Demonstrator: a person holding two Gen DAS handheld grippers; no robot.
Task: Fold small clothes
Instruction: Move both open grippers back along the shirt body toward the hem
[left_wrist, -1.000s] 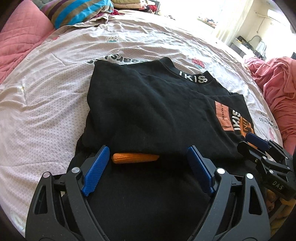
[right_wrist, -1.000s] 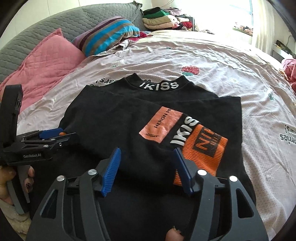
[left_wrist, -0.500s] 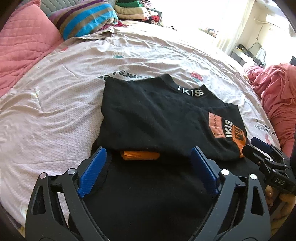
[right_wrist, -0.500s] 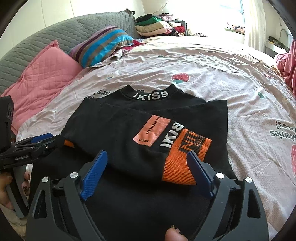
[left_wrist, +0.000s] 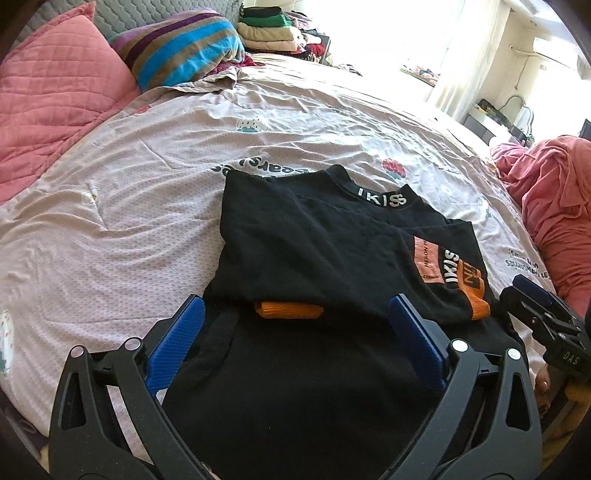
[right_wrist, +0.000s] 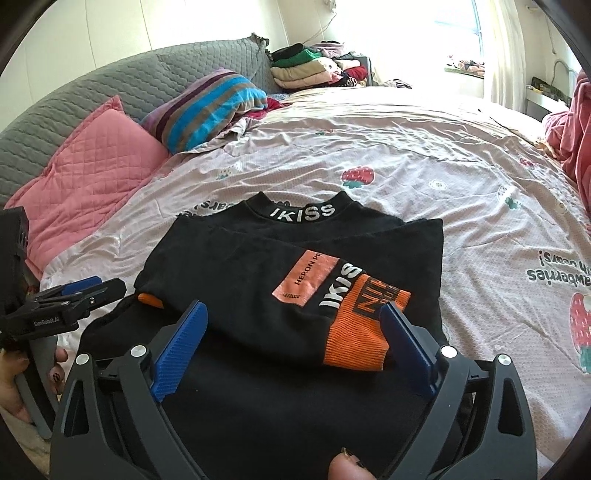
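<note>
A black sweatshirt with a white-lettered collar lies flat on the bed, both sleeves folded across its body. One orange cuff peeks out at the fold's near edge; the other cuff lies on the right. My left gripper hovers over the shirt's near part, jaws opening, nothing pressed between its blue pads. My right gripper hangs above the right cuff, jaws also opening and empty. Each gripper shows in the other's view: the right gripper at the right edge, the left gripper at the left.
The patterned bedsheet spreads around the shirt. A pink quilted pillow and a striped pillow lie at the head of the bed, with a stack of folded clothes behind. A pink blanket is heaped at the right.
Both grippers have lifted and drawn back from the shirt, and their jaws have spread wider. The folded sleeves stay where they lie.
</note>
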